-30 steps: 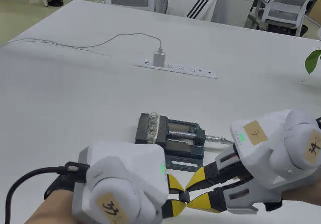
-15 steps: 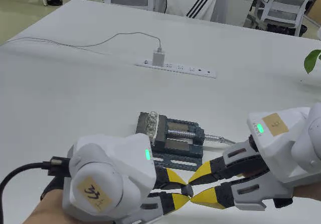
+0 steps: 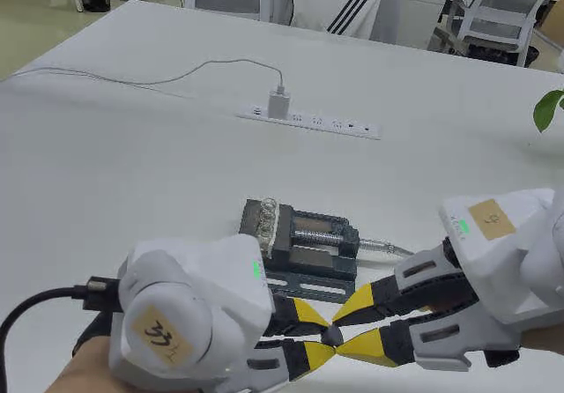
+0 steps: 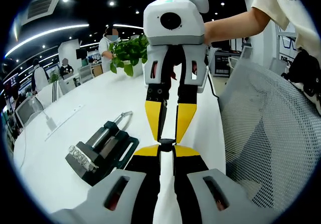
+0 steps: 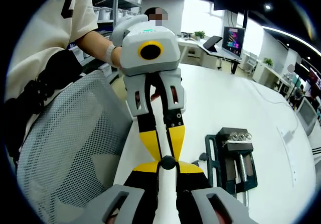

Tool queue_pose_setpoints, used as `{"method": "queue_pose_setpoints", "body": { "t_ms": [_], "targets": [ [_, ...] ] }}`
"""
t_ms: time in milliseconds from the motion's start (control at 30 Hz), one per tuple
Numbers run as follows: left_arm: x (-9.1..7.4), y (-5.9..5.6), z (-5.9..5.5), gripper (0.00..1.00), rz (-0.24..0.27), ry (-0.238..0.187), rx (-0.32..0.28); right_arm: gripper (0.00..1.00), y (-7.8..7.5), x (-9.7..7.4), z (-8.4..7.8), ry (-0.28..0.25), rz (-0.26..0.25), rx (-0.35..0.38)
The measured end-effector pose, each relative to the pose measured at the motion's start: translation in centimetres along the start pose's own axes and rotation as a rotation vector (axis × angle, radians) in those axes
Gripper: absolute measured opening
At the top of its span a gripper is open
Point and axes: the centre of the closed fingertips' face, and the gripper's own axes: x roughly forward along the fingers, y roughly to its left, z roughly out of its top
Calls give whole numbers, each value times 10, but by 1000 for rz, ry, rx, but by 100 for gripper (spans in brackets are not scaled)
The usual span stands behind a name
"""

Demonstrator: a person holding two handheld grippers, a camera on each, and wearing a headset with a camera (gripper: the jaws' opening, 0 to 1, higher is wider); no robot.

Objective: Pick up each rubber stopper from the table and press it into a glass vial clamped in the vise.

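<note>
Head view: one rubber stopper (image 3: 330, 335) caught between two grippers

The left gripper (image 3: 322, 337) and right gripper (image 3: 340, 333) are meeting nose to nose at the table's (image 3: 132, 173) near edge. Each pair of jaws is narrowing down to the stopper's width and all four yellow tips are touching it. Which pair is bearing it is unclear, and the tips are hiding most of it. Just behind, one vise (image 3: 304, 252) is clamping a row of glass vials (image 3: 267, 216), seemingly three, though the count is hard to make out.
</note>
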Motion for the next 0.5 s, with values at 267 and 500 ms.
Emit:
{"method": "queue_pose_setpoints", "body": {
  "t_ms": [267,500],
  "targets": [
    [0,-2,-1,5,-5,1,-1,7,2,1,-1,12,11,3],
    [-2,-2,-3,6,1,-15,-34,7,2,3,-1,22,22,8]
  ]
}}
